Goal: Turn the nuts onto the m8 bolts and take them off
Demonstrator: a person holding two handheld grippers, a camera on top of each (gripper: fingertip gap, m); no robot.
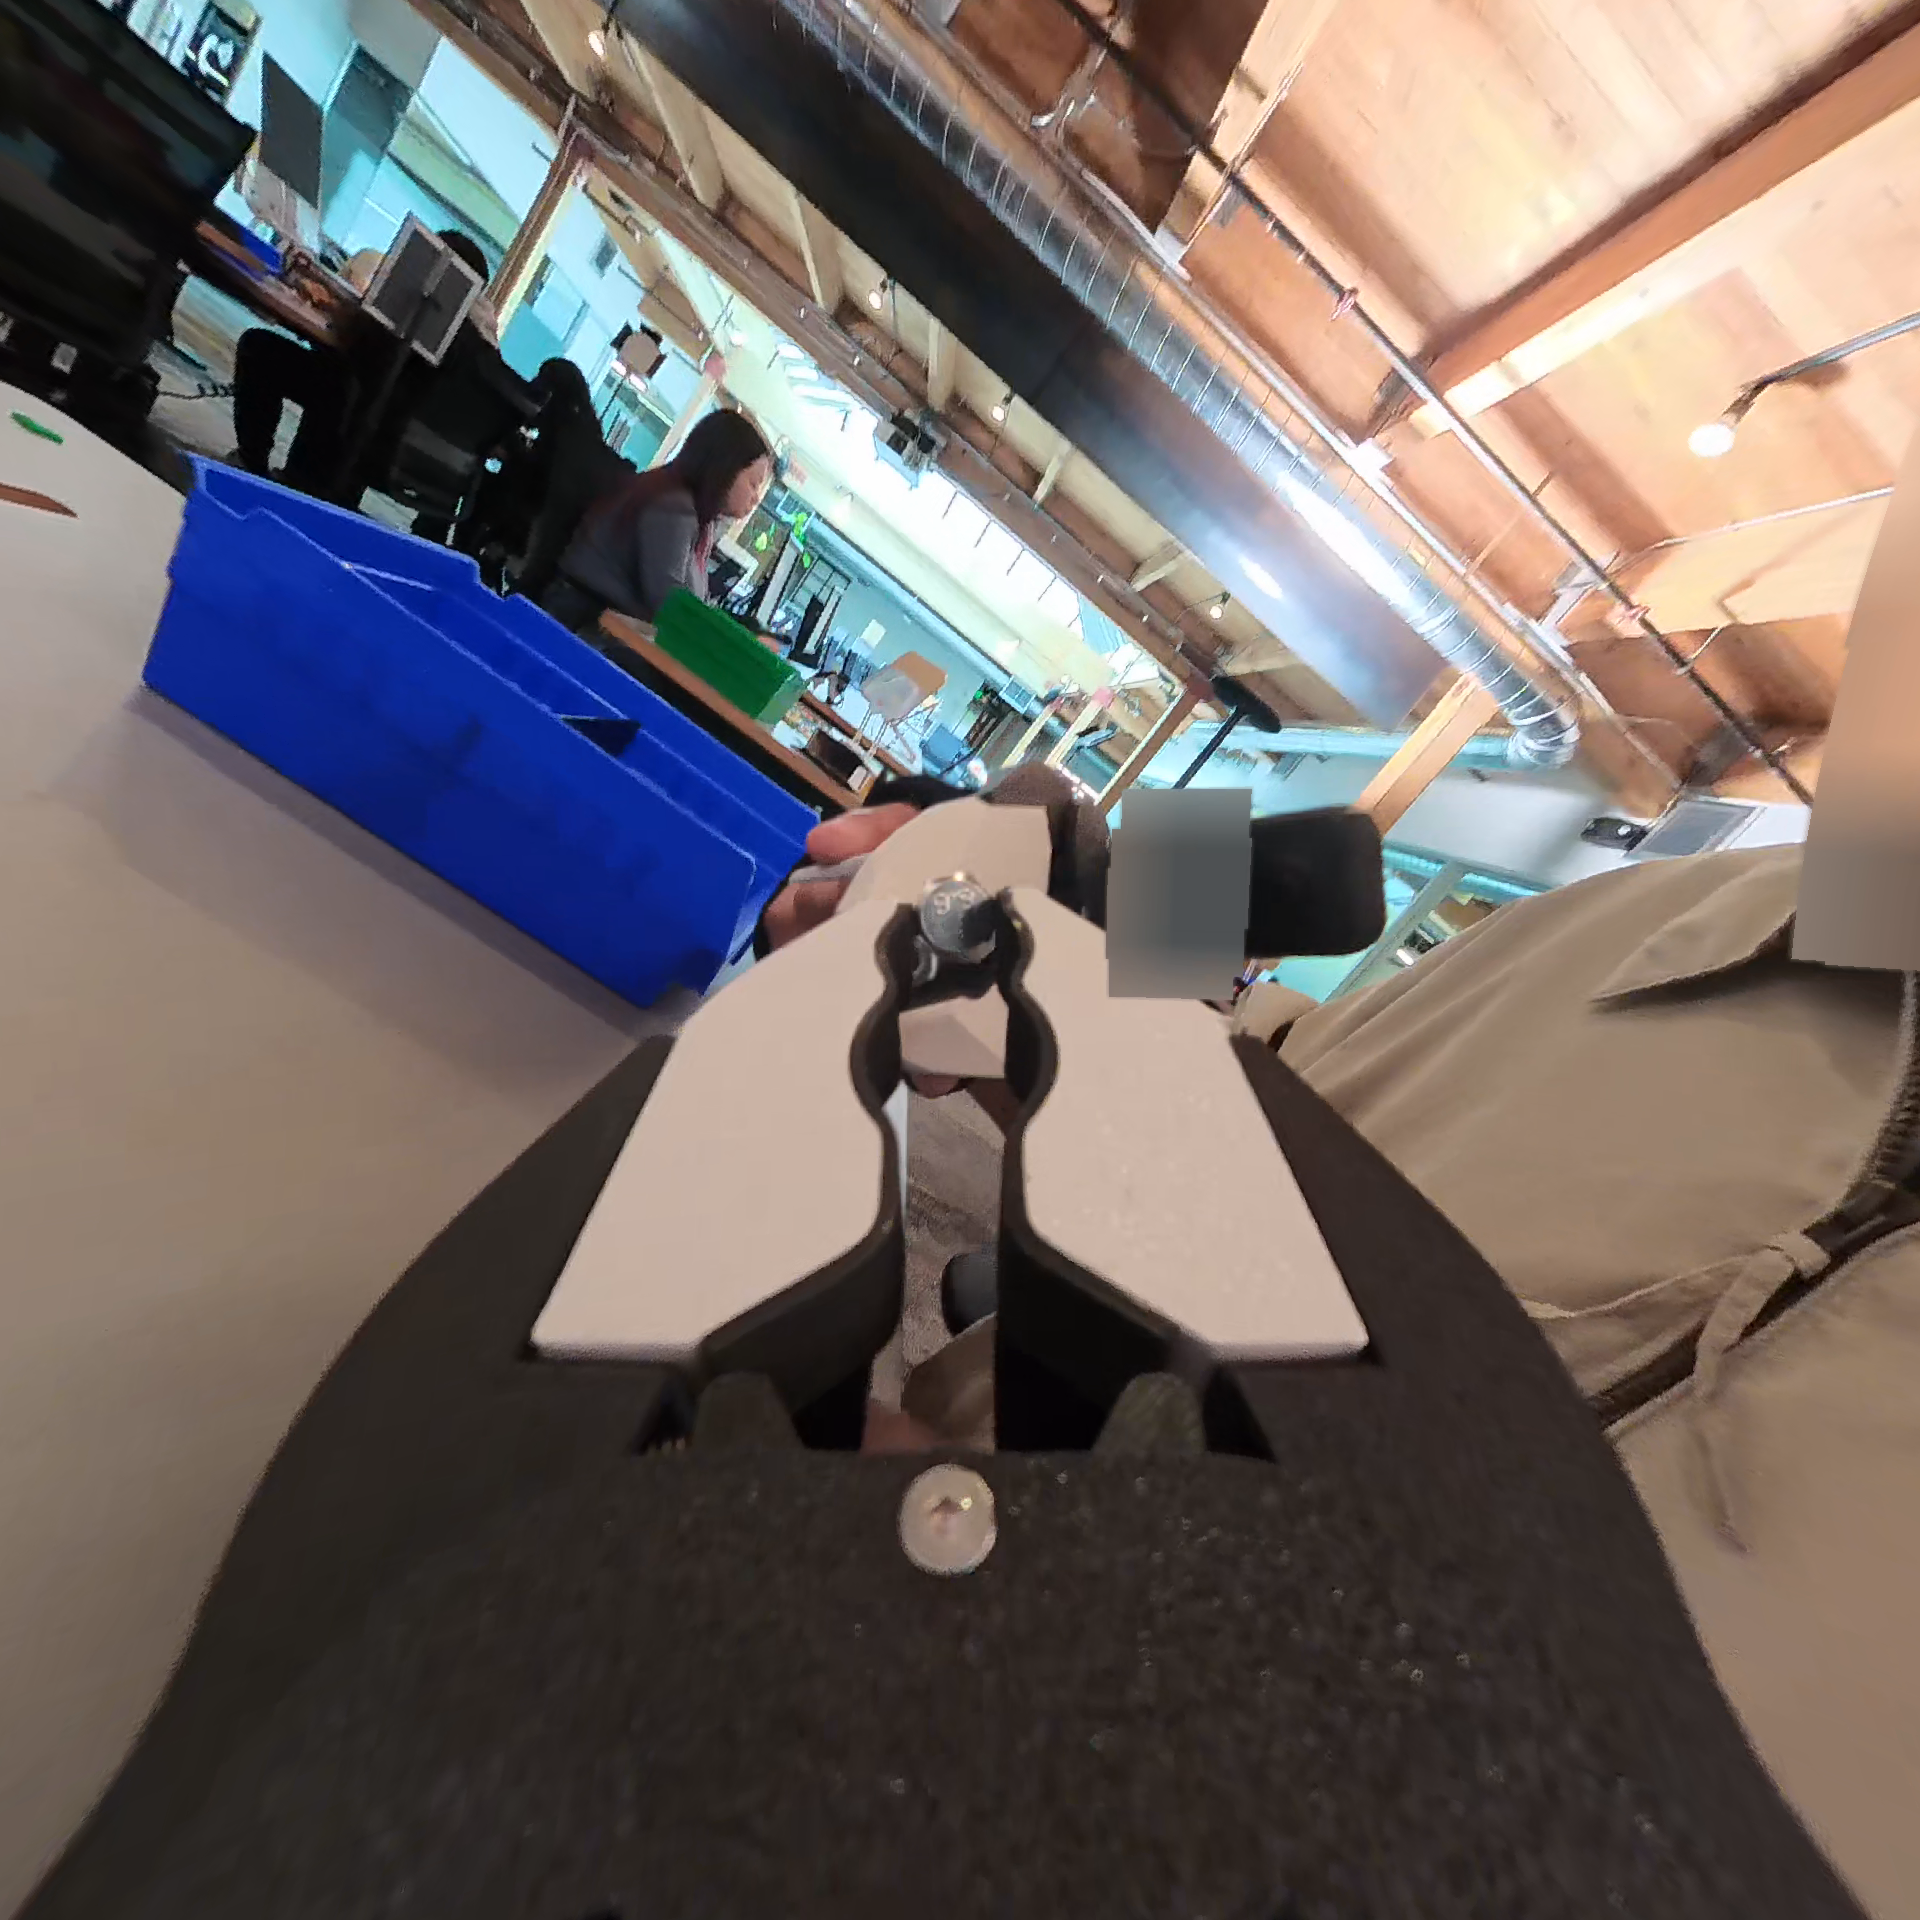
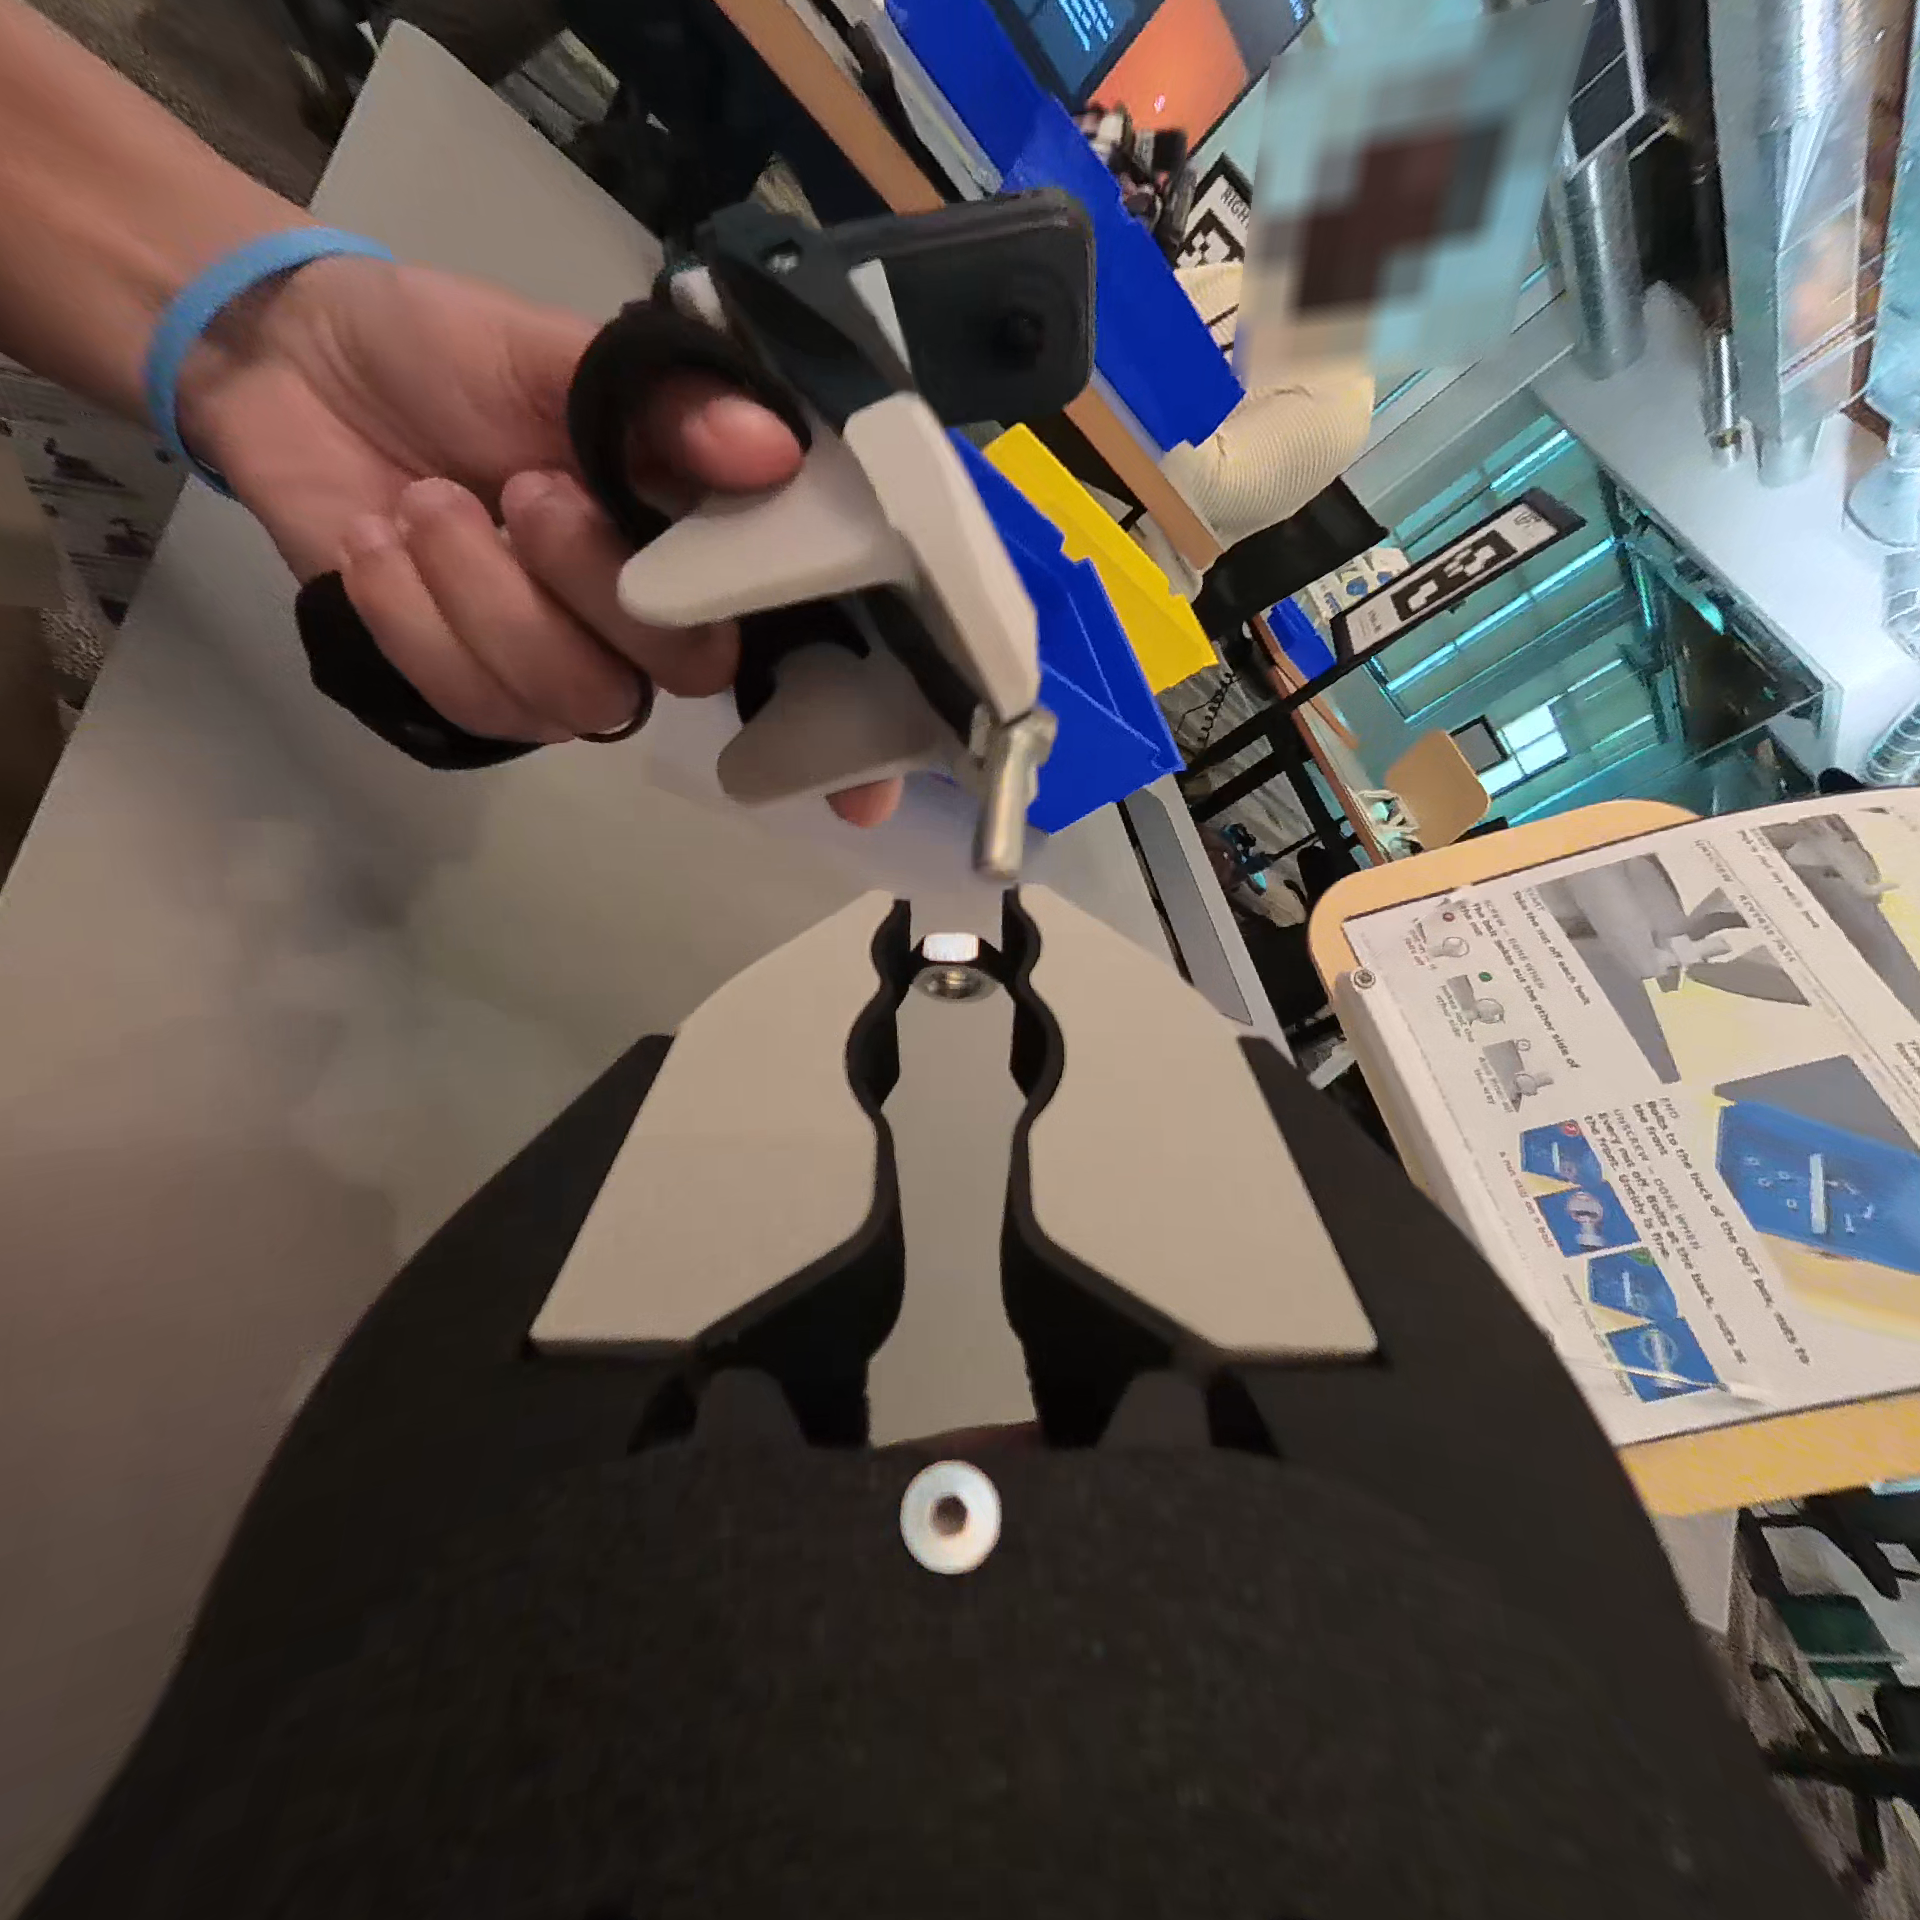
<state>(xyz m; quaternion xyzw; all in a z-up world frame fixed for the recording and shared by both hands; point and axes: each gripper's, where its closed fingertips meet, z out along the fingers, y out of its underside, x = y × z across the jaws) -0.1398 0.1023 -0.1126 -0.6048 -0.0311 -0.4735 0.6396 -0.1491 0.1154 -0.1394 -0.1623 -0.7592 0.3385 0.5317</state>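
Steel in my left tongs (image 1: 954, 940): pressed onto the bolt (image 2: 1006, 792) by its head, shank sticking out free and pointing down toward my other hand's tool.
Steel in my right tongs (image 2: 951, 961): pinching the nut (image 2: 948, 964) at the tips, its bore showing.
Where they are: both held up in the air over the white tabletop (image 2: 312, 935), nut just below the bolt's tip, near but not touching.
Bins: blue bin (image 1: 436, 717) sits on the tabletop behind, toward the far edge.
Step in hand: I judge I'm lining nut and bolt up to start threading; no thread engaged yet.
Next move calls for: bore squared to the shank's axis, closing the gap gently, then turning one against the other without cross-threading.
Risk: nut is held only at the tips and could slip.
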